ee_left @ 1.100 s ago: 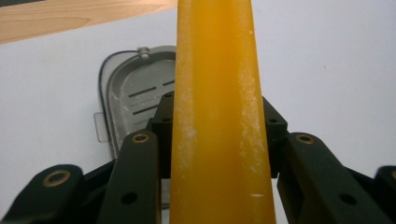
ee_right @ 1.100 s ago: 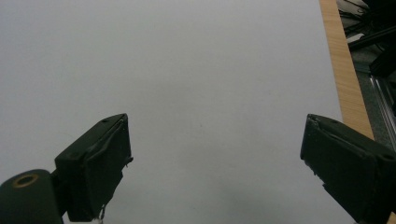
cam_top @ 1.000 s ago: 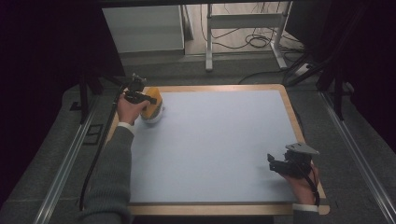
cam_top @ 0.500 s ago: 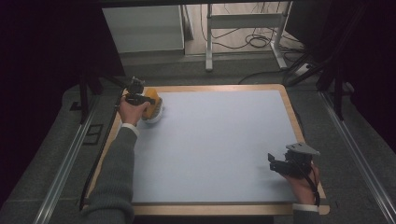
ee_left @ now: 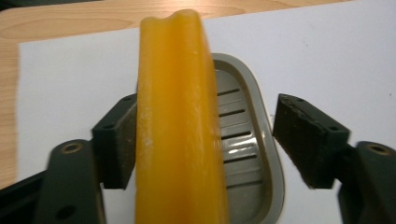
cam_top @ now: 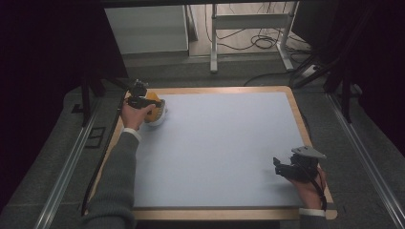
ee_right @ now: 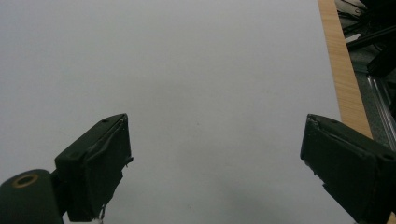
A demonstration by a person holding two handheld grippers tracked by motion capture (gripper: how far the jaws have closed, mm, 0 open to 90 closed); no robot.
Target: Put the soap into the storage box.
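One yellow soap bar (ee_left: pixel 180 126) stands on edge over one grey soap dish (ee_left: pixel 252 154) at the mat's (cam_top: pixel 224 152) far left corner. Your left gripper (ee_left: pixel 210 140) has just let go, jaws apart, one pad touching. Your right gripper (ee_right: pixel 215 163) gapes, holding nothing.

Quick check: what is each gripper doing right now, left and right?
Left gripper: jaws just opened; orange soap bar between them over the grey soap dish, unclamped.
Right gripper: open, empty.
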